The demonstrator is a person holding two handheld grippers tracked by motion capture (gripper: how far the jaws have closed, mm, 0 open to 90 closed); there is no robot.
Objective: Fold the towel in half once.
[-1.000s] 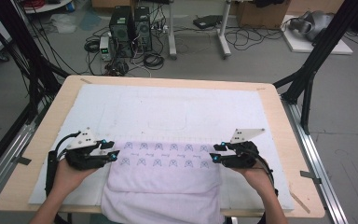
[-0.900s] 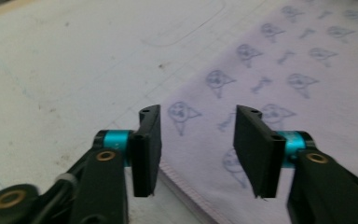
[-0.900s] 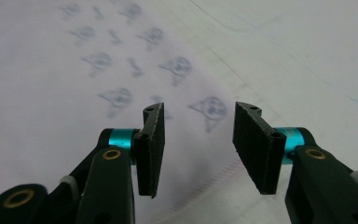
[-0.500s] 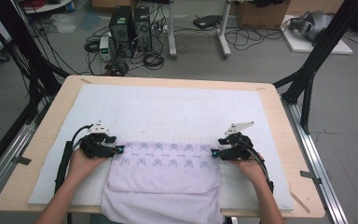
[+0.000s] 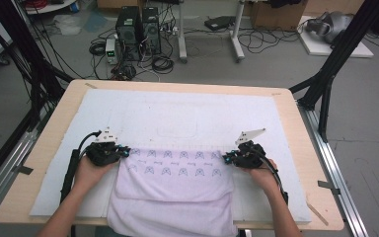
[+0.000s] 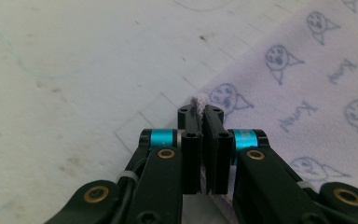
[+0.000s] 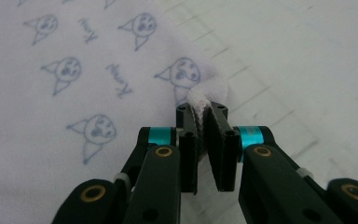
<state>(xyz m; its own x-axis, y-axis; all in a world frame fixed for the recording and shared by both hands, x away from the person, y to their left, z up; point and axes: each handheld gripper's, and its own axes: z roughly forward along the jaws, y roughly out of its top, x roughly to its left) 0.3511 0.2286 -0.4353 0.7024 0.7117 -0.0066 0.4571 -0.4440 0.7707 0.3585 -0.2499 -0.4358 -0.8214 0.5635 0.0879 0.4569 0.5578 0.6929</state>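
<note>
- Both grippers have come down onto the towel's (image 5: 172, 190) far corners since the earlier frame, their jaws just closing.
- Left gripper (image 6: 200, 111) pinches the towel's corner.
- Right gripper (image 7: 201, 108) clamps the opposite corner.
- Towel lies folded on the white mat (image 5: 187, 113), its near edge overhanging the table (image 5: 54, 128).

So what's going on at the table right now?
A person is working a towel on the table with two grippers. The left gripper and right gripper each have a far corner; both sets of jaws have just closed and pinch the cloth. The towel lies flat, its near end draped over the table edge.
</note>
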